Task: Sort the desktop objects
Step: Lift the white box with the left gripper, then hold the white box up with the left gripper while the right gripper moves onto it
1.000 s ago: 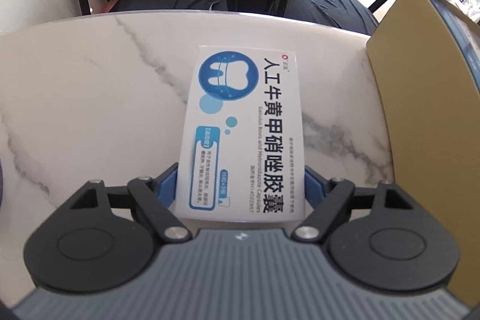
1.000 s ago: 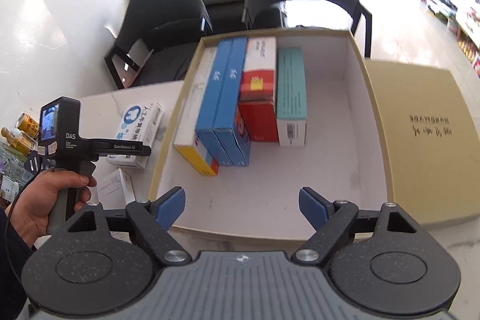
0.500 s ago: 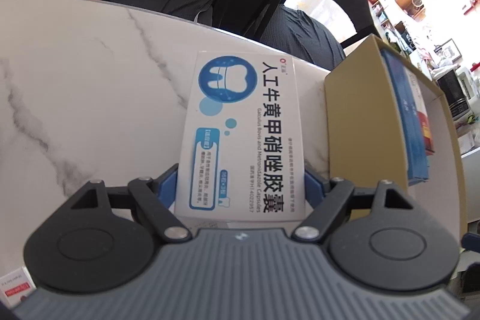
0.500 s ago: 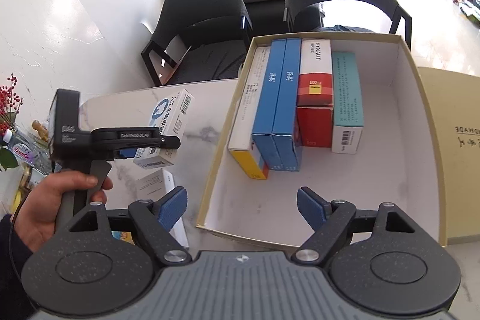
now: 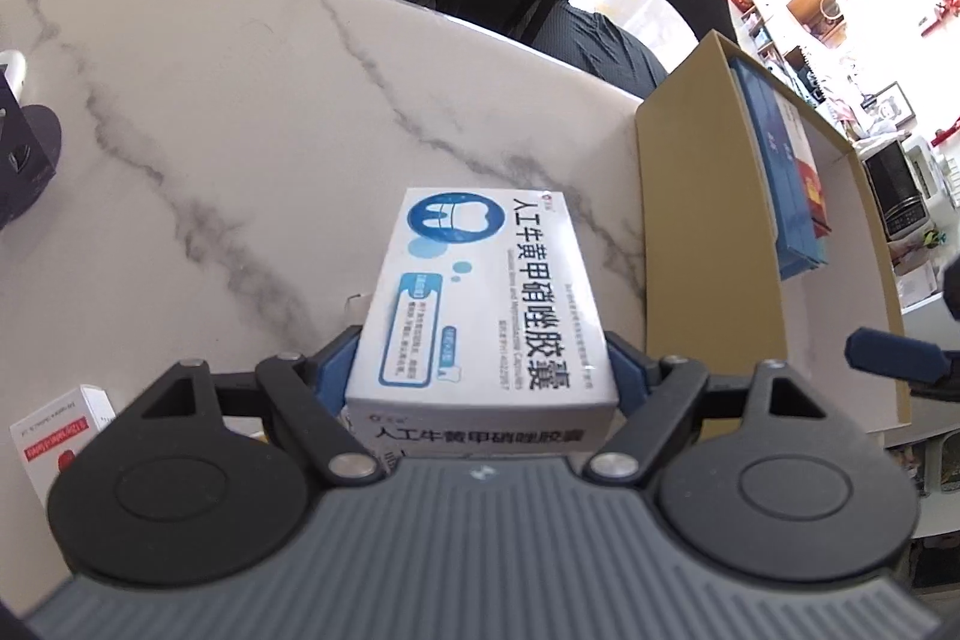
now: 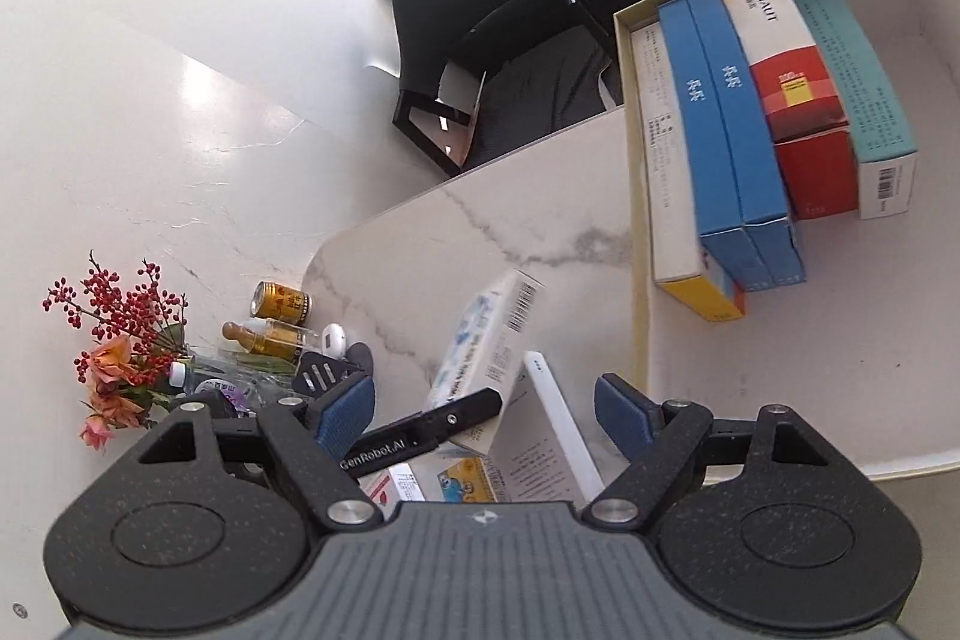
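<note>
With the left gripper (image 5: 483,370) clamping the white box (image 5: 486,304) above the table beside the carton (image 5: 696,232), and the right gripper (image 6: 483,403) gaping empty, the box might clip the carton's wall.

Left tongs (image 5: 483,376): tilted steeply down, blue pads (image 5: 336,370) pressed on both sides of the white medicine box (image 5: 486,304), box lifted off the surface. Right tongs (image 6: 485,403): angled down, jaws wide apart, nothing between the pads. Left tongs' finger shows in the right wrist view, low centre.
</note>
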Motion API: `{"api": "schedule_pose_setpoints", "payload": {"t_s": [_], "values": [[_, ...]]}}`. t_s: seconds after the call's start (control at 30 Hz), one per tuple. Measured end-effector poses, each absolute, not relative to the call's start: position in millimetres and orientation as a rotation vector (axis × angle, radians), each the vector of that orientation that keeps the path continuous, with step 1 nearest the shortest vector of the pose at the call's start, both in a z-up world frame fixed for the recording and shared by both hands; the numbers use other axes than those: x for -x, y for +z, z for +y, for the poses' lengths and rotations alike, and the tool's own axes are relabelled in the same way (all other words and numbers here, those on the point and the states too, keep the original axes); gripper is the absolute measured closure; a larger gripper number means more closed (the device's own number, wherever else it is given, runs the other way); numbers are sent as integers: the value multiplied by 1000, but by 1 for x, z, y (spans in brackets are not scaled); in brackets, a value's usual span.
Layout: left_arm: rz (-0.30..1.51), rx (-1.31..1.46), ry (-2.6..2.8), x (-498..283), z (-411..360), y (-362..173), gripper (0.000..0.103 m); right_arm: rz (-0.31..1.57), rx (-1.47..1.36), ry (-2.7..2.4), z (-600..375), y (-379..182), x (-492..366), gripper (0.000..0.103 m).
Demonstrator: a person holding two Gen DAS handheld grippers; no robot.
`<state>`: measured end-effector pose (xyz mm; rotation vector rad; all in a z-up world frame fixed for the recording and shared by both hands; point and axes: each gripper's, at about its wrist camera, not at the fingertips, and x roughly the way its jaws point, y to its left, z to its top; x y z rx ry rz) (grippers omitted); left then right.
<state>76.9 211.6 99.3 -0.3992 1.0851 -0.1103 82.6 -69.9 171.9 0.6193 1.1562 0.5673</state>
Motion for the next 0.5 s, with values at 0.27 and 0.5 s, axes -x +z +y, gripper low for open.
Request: {"api": "schedule_pose_setpoints", "payload": {"t_s": [0.27,0.5], "values": [[1080,378,-110,-67,212,98,22,1222,-625,565,-37,155,-83,20],[1105,387,-118,-61,217,88,22,1269,-590,591,-5,141,-85,19]]}}
